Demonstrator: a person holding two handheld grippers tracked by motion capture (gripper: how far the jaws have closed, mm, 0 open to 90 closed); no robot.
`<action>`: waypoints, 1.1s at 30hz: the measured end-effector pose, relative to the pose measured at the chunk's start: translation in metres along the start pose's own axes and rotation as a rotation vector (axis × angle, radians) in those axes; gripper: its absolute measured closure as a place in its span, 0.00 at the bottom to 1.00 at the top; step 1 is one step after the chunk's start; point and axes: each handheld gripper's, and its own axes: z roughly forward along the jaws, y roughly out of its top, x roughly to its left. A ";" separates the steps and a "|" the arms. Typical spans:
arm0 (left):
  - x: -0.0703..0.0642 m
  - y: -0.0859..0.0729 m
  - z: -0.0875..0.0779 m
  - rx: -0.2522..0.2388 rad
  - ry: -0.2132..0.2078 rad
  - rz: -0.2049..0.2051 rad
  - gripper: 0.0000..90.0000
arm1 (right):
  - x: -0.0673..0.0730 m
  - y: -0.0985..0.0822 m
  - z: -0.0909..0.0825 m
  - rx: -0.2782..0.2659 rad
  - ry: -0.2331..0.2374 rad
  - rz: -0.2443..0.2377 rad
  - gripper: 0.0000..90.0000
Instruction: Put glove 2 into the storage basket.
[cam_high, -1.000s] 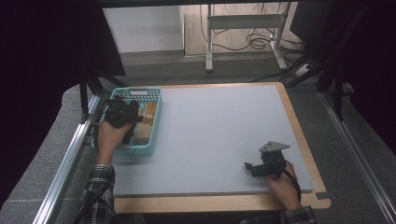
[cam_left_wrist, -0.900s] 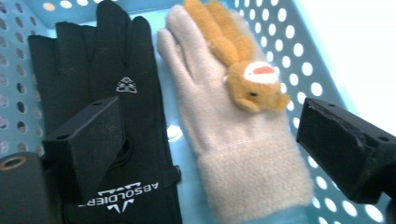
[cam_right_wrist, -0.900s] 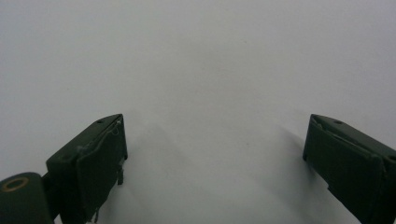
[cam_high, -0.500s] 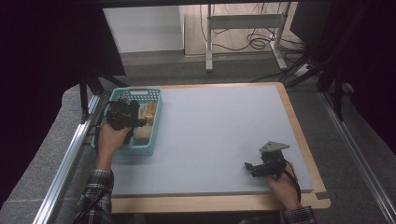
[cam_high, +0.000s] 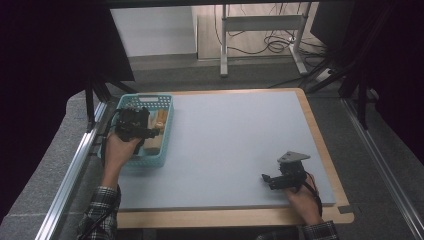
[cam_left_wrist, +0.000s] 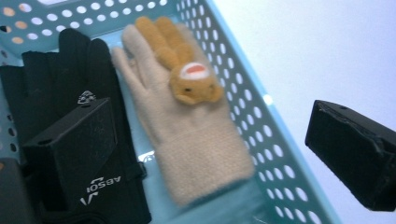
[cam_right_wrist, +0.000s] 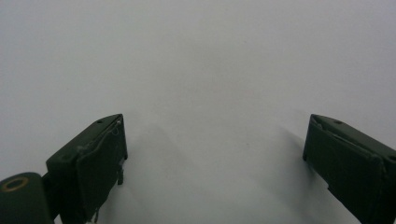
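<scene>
Left gripper view: beige glove (cam_left_wrist: 187, 126) in basket (cam_left_wrist: 261, 140), loose between spread left claw (cam_left_wrist: 212, 140) jaws.

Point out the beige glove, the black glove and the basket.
beige glove (cam_left_wrist: 187, 126), left gripper view, on its palm.
black glove (cam_left_wrist: 79, 70), left gripper view, on its fingers.
basket (cam_left_wrist: 261, 140), left gripper view, on its perforated side wall.

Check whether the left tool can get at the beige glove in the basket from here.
Probably yes: the left tool hangs open over the beige glove, which lies uncovered beside the black glove in the basket.
</scene>
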 end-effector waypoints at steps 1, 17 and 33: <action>-0.001 0.000 -0.001 -0.002 0.000 0.007 0.03 | 0.000 0.000 0.000 0.000 0.000 0.000 0.07; -0.024 -0.002 -0.012 -0.049 -0.060 0.052 0.03 | 0.000 0.000 0.000 0.000 0.000 -0.001 0.07; -0.052 -0.006 -0.010 -0.071 -0.127 0.107 0.03 | 0.000 0.000 0.000 0.000 -0.001 -0.001 0.07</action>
